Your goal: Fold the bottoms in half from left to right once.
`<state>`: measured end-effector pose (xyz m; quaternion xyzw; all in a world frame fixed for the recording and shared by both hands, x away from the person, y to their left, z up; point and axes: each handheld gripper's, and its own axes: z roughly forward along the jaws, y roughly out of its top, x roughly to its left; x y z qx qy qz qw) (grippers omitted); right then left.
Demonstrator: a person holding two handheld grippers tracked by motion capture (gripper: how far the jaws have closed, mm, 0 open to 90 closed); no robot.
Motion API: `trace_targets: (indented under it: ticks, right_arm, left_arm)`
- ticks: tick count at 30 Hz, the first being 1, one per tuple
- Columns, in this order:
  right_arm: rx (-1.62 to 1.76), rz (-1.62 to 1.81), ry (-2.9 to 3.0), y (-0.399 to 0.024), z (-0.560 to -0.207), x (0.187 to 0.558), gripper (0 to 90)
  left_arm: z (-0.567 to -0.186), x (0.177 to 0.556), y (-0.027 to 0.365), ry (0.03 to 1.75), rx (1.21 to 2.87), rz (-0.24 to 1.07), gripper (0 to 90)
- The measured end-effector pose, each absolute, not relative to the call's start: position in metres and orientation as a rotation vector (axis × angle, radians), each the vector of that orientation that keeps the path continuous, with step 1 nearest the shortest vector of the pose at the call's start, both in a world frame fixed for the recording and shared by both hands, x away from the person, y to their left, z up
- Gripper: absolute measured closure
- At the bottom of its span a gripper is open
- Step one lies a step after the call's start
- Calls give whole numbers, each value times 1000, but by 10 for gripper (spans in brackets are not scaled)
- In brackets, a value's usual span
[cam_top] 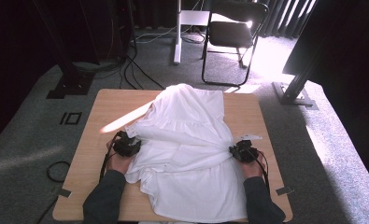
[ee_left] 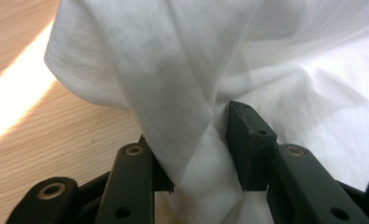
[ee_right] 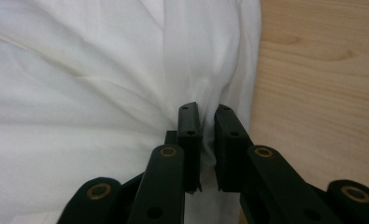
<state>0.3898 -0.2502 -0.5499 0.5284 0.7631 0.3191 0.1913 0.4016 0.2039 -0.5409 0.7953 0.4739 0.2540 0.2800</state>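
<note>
Two grippers are working | white garment is hiding much of our table | left gripper is pinching its left edge fold | right gripper is clamping its right edge, cloth bunching between jaws.

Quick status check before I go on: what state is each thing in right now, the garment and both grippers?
White garment: rumpled, spread over the table, partly folded, pinched at both sides.
Left gripper: jaws around a thick bunch of the garment's left edge, cloth gathered between them.
Right gripper: jaws nearly together, clamped on a thin fold at the garment's right edge.
Folding chair: unfolded, unoccupied.
</note>
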Motion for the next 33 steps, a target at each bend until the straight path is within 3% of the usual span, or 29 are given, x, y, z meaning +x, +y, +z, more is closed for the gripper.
trace_targets:
  ticks: [5, 10, 15, 17, 19, 20, 21, 22, 23, 30, 33]
  right_arm:
    - [1480, 899, 2065, -239, -526, 391, 607]
    - [1305, 1087, 2137, -212, -502, 377, 521]
    - [1284, 1140, 2223, -191, -509, 380, 459]
    - [1289, 1098, 2271, -180, -520, 386, 407]
    - [1293, 1087, 2288, -178, -524, 388, 419]
    - [1297, 1091, 2335, -176, -529, 390, 568]
    - [1297, 1091, 2335, -176, -529, 390, 568]
    - [1282, 1102, 2367, -176, -531, 388, 755]
    - [1270, 1092, 2366, -177, -531, 385, 813]
    - [1196, 1139, 2268, -193, -511, 353, 884]
    - [1172, 1161, 2231, -203, -502, 339, 886]
  left_arm:
    - [-533, 395, 206, 1269, 2108, 641, 546]
    - [-516, 377, 208, 1219, 2056, 612, 512]
    - [-512, 362, 207, 1183, 2062, 622, 477]
    - [-508, 341, 210, 1141, 2068, 624, 453]
    - [-508, 335, 211, 1133, 2068, 623, 434]
    - [-509, 323, 215, 1137, 2052, 588, 426]
    - [-509, 323, 215, 1137, 2052, 588, 421]
    - [-512, 310, 217, 1128, 2056, 553, 416]
    - [-514, 303, 217, 1131, 2063, 558, 399]
    - [-527, 269, 200, 1097, 2100, 579, 299]
    - [-530, 268, 193, 1133, 2082, 608, 132]
